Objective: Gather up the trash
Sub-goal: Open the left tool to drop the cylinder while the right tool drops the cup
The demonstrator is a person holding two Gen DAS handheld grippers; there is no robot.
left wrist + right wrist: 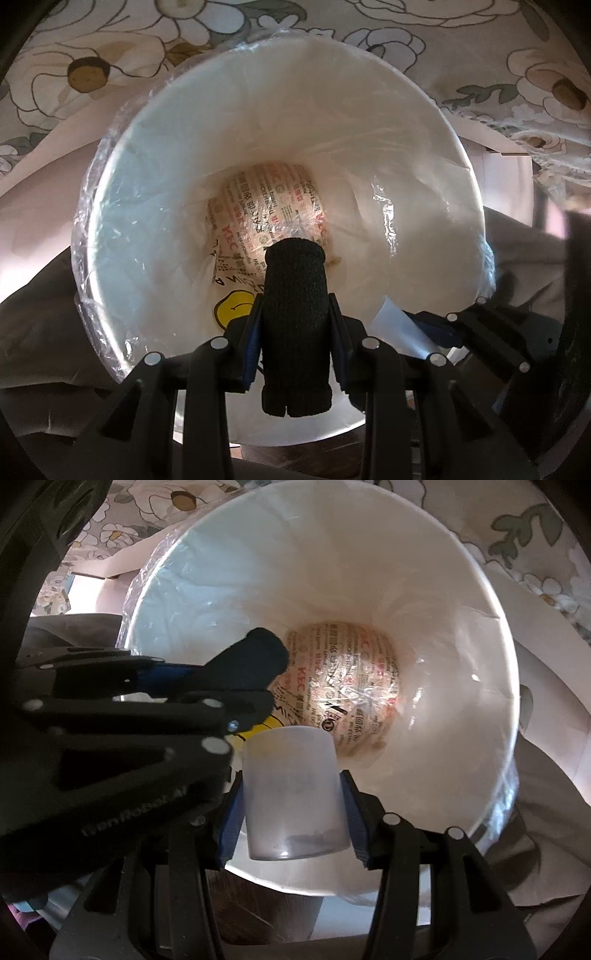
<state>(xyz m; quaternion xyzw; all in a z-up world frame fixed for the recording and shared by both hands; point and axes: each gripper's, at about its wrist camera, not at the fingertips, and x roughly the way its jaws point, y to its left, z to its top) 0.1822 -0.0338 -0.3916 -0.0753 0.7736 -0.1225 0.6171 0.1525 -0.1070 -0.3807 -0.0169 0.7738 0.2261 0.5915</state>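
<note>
A: Bin (122,206) below, lined, printed wrapper (266,206) at bottom. Left gripper (293,306) clamped on black roll (295,332)?

B: Yes; right gripper (291,794) pinching frosted cup (291,794), both poised over mouth for dropping.

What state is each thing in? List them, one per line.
White bin: open, lined with a clear plastic bag.
Printed wrapper: crumpled, lying at the bin's bottom.
Black knit roll: clamped in the left gripper, over the bin's mouth.
Translucent cup: held in the right gripper, over the bin's mouth.
Floral cloth: spread behind the bin.
</note>
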